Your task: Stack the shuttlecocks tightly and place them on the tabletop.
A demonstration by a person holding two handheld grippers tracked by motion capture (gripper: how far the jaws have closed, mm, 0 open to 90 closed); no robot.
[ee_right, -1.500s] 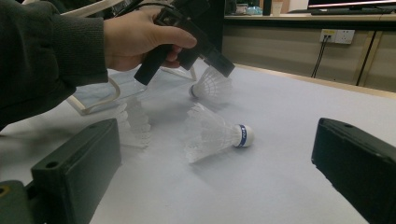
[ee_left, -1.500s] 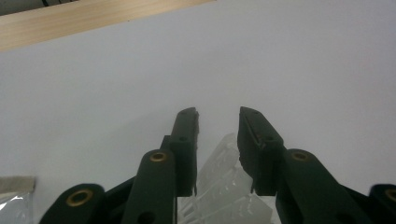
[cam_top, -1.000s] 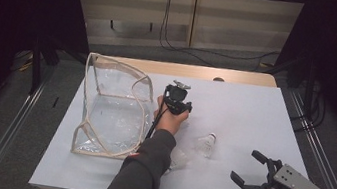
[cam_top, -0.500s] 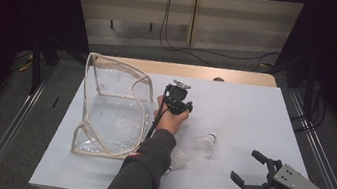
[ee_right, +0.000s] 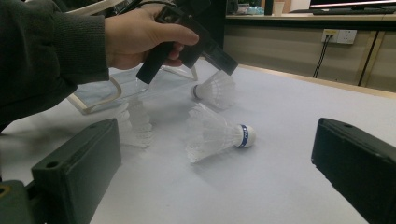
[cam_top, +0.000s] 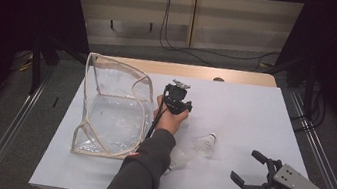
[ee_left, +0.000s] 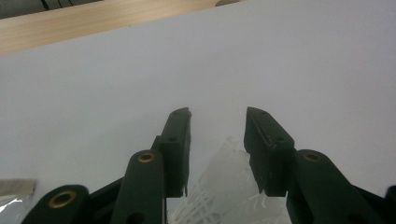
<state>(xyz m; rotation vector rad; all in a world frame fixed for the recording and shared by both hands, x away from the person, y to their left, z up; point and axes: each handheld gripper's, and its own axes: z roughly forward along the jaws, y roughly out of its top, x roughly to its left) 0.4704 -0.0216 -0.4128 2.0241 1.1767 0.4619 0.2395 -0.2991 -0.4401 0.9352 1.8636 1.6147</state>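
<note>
A white table (cam_top: 264, 119) stands before a pale panelled wall, with a clear soft-sided bag (cam_top: 111, 108) lying at its left part.

The left gripper (cam_top: 187, 108), just right of that bag, clamps a white shuttlecock (ee_right: 215, 89). In the right gripper view the shuttlecock hangs from the jaw tips, its long axis near level, cork toward the bag and feather skirt away from it. In the left gripper view its feathers (ee_left: 229, 186) sit between the two black jaws, low down near their roots.

A second shuttlecock (cam_top: 207, 144) lies on its side on the table, farther right of the bag (its blue-banded cork (ee_right: 244, 135) points away from the bag, its skirt toward it). A third (ee_right: 135, 122) stands beside the bag's near corner, below the person's hand.

The right gripper (cam_top: 252, 171), well right of the bag at the table's near edge, has its jaws spread wide, nothing between them; the lying shuttlecock is ahead of them, apart.
</note>
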